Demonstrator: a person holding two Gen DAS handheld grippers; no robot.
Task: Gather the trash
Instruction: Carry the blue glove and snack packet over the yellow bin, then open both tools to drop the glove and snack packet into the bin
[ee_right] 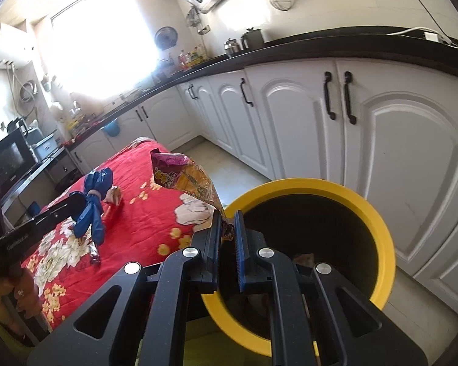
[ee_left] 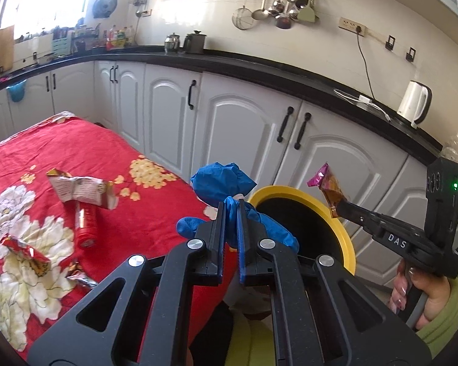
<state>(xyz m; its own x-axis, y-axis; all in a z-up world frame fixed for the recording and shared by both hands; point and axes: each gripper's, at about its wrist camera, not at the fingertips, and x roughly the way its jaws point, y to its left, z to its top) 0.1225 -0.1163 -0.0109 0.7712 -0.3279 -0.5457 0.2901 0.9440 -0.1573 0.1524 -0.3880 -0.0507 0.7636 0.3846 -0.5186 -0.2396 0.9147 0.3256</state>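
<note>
While the left gripper (ee_left: pixel 231 213) clamps a blue glove (ee_left: pixel 219 180), the right gripper (ee_right: pixel 228 222) pinches a snack wrapper (ee_right: pixel 186 177), yellow bin (ee_right: pixel 378 213) just ahead.

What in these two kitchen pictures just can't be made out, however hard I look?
- Bottom of the yellow-rimmed bin: black inside in both views; the right tongs cover part of its mouth.
- Window: glare washes out everything behind it.
- Print on the snack wrapper: too small and crumpled to read.
- What the blue plastic bundle holds: knotted shut, partly behind the left tongs.
- The person: only a hand and green sleeve show.
</note>
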